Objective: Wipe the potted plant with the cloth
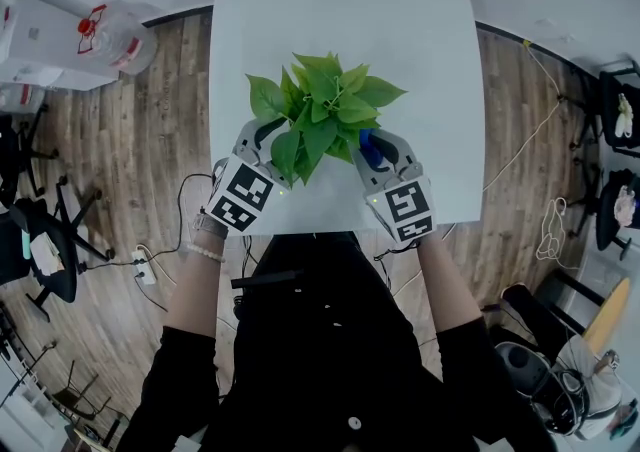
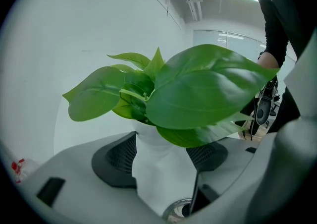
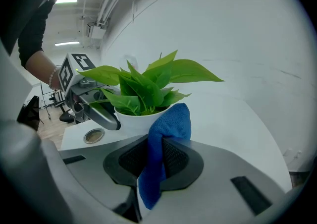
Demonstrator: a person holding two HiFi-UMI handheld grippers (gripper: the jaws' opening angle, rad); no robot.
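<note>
Pot [image 2: 157,161] rim under leaves [image 2: 208,89] — just a corner of cloth [image 1: 368,147] in head view

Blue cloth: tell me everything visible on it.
The blue cloth looks like soft microfibre, bunched into a vertical fold. The right tool is shut on it, pinching its middle; the top sticks up beside the white pot, the lower end hangs down. Contact with the pot cannot be told.
</note>
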